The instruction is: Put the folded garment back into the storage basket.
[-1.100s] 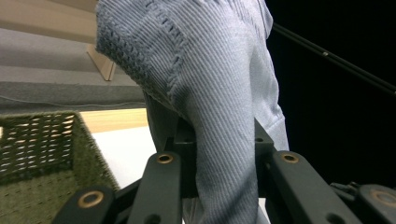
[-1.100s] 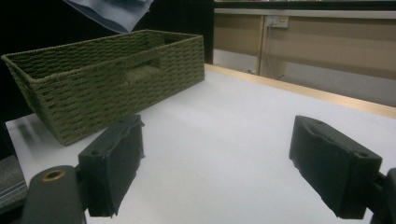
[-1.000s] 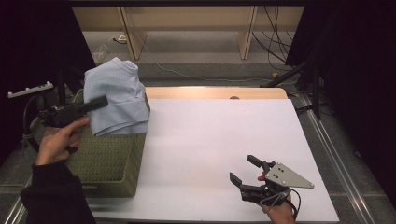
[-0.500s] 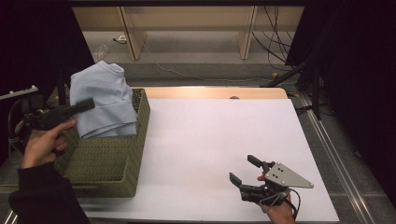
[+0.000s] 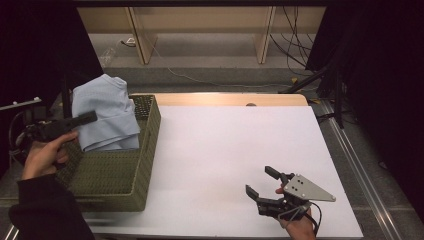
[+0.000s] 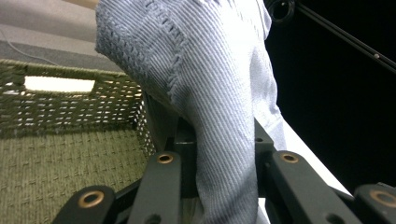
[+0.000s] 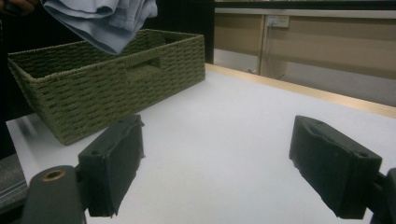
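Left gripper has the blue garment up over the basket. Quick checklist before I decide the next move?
1. Grip on the light blue garment: ok, the cloth is pinched between the left gripper fingers.
2. Garment lifted out of the green woven basket: ok, it hangs above the rim in the right gripper view.
3. Basket contents: cannot tell fully; the visible floor looks bare, part is hidden by the cloth.
4. Right gripper: ok, open, holding nothing, low over the white table.
5. Landing space on the table beside the basket: ok, bare white surface.
6. Garment snagged on the basket: cannot tell.
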The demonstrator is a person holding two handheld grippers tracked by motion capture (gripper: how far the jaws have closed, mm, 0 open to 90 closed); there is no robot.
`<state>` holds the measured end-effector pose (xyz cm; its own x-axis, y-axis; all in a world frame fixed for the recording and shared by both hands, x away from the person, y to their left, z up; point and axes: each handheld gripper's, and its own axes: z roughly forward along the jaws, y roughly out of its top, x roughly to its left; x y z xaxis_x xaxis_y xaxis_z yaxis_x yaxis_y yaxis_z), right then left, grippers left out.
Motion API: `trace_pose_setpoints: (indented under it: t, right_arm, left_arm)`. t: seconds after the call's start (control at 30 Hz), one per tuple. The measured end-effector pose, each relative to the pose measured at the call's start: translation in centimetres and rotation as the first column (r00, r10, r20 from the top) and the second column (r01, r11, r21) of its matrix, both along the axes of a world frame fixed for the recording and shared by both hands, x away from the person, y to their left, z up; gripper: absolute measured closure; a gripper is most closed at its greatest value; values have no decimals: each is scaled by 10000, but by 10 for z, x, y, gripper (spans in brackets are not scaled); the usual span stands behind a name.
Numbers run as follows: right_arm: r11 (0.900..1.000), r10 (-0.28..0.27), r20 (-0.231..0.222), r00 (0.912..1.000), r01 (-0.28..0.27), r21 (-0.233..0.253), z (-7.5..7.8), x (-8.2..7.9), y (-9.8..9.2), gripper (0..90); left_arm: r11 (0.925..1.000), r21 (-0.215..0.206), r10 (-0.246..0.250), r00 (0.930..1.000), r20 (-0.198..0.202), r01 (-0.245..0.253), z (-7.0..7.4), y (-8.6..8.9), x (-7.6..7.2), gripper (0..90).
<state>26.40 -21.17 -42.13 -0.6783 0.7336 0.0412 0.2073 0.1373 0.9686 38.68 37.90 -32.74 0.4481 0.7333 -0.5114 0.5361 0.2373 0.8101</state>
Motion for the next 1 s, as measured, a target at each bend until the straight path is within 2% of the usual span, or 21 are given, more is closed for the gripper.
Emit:
trace_pose_setpoints:
  t: [0.27, 0.43, 0.6, 0.73, 0.87, 1.0]
  right_arm:
    - [10000, -2, -31, 10000, 2, 5, 0, 0, 0, 185]
    - [10000, -7, -28, 10000, 7, -4, 0, 0, 0, 185]
    - [10000, -9, -29, 10000, 9, -2, 0, 0, 0, 185]
    - [10000, -7, -29, 10000, 7, -1, 0, 0, 0, 185]
    - [10000, -11, -17, 10000, 11, -5, 0, 0, 0, 185]
    - [10000, -29, -37, 10000, 29, -21, 0, 0, 0, 186]
  left_arm:
    - [9998, -26, 178, 9991, -381, -179, -9, 8, 3, 725]
    - [9998, 142, 116, 9970, -759, -106, -17, 8, 9, 725]
    - [9972, 740, 191, 9928, -1187, -103, -22, 7, 12, 724]
    - [9979, 647, 46, 9907, -1362, 43, -28, 9, 15, 724]
    - [9978, 644, -17, 9847, -1744, 132, -37, 9, 20, 725]
    - [9963, 813, -94, 9777, -2098, 270, -44, 9, 24, 724]
